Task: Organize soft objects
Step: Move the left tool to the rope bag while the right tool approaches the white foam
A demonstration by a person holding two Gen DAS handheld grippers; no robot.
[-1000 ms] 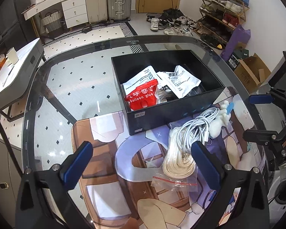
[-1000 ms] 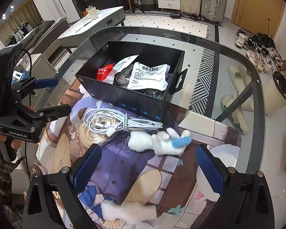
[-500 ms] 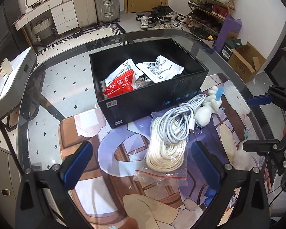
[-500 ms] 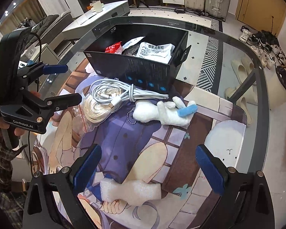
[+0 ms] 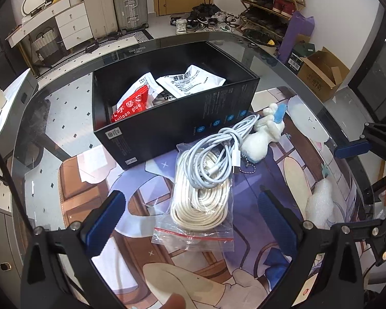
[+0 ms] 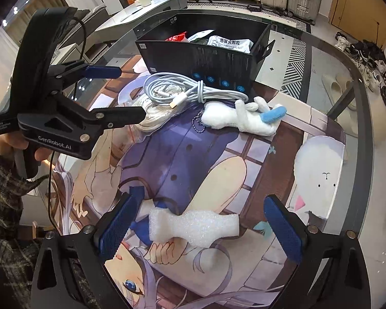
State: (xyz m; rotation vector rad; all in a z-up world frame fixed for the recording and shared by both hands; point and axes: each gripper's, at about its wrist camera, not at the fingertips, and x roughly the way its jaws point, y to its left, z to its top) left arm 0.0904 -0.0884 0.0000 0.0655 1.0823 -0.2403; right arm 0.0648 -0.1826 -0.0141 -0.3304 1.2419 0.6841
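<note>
"GenRobot.AI" is showing in pale letters on the body of the left gripper (image 6: 127,92). "balloon glue" is reading white on the red packet (image 5: 133,105) in the black box (image 5: 182,126). Chinese print on the white sachet (image 6: 231,43) is showing too small to make out.

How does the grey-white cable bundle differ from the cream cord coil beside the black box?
The grey cable bundle is loose and unbagged, pale bluish grey, with a connector showing; the cream cord coil sits inside a clear zip bag with a red strip. The grey cable bundle lies partly on top of the cream cord coil. Both rest on the printed mat outside the black box.
</note>
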